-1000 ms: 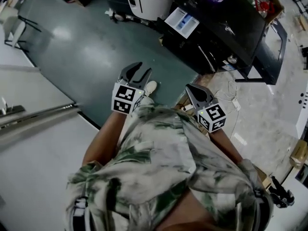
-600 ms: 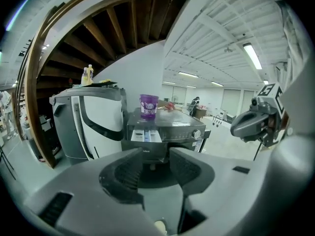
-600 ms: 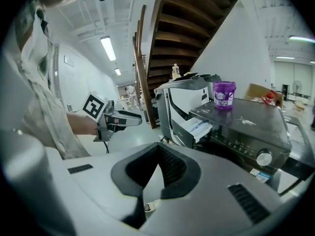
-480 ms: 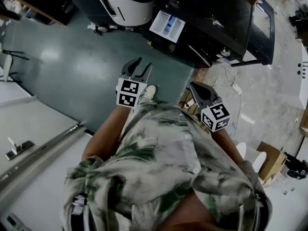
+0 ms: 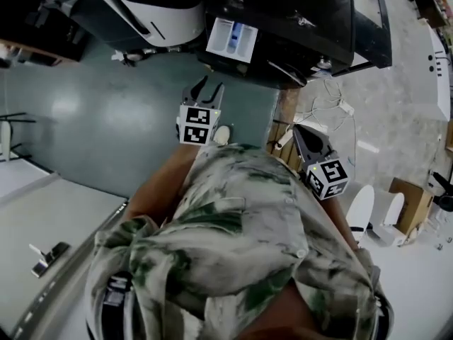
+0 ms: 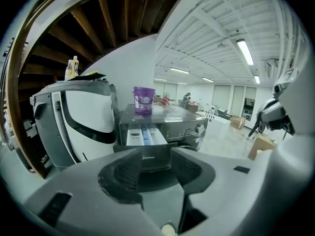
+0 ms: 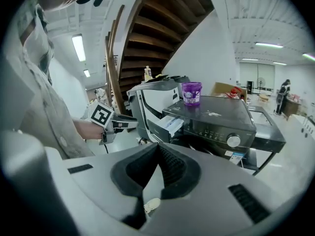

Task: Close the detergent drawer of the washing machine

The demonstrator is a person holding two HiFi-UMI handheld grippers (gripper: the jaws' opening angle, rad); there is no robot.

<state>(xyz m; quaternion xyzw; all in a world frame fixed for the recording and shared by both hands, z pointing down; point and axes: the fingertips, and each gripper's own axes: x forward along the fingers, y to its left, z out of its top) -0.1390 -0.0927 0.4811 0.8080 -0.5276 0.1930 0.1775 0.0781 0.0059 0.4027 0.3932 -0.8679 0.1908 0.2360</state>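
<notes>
Left gripper view, my left gripper (image 6: 155,156) facing the washing machine (image 6: 184,124), jaws opening, empty, detergent drawer (image 6: 142,135) out at its front, my right gripper (image 7: 158,146) nearby, jaws together.

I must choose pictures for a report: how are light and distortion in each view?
Head view: dim, the black washing machine loses detail. Left gripper view: strong fisheye, dark corners, glaring ceiling strip light, yet the open white detergent drawer is sharp. Right gripper view: same fisheye, the purple plastic tub reads clearly.
</notes>
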